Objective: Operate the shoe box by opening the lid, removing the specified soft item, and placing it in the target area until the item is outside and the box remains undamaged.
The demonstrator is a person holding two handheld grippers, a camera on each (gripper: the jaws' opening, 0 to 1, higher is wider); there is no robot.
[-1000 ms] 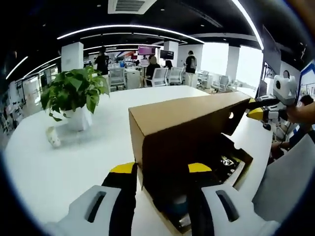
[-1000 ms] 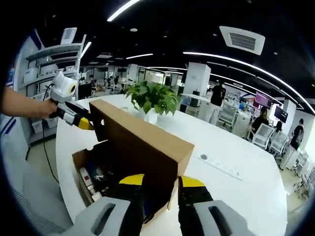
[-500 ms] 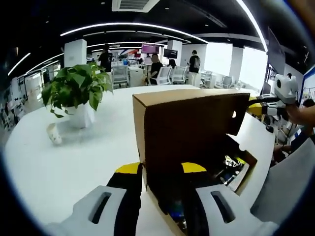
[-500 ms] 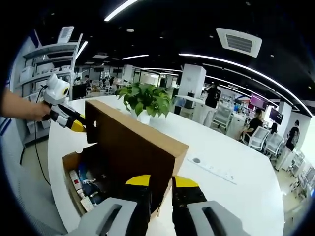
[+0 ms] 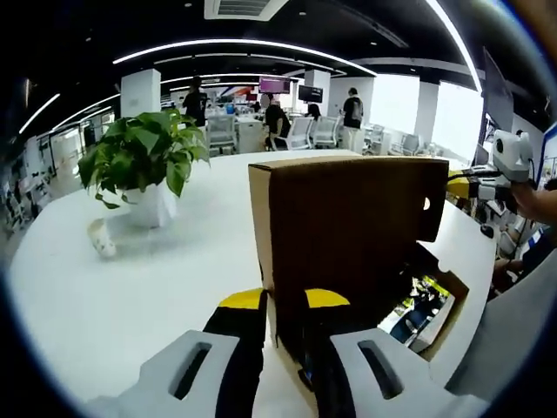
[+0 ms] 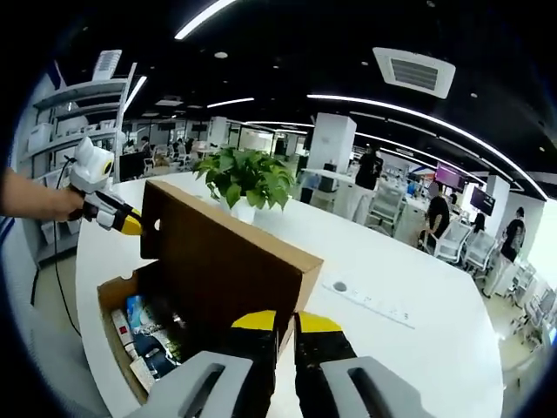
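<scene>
Both tongs (image 5: 285, 300) (image 6: 285, 322) pinched on upright lid (image 5: 348, 226) (box contents murky).

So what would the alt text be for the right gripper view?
Yellow-tipped tongs pinch one end of a raised cardboard lid on an open shoe box on a white table. Another pair of tongs holds the far end; a potted plant stands behind.

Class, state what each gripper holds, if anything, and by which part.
Both hold the raised cardboard lid: the left gripper pinches one end's edge, and the right gripper pinches the opposite end's edge.
</scene>
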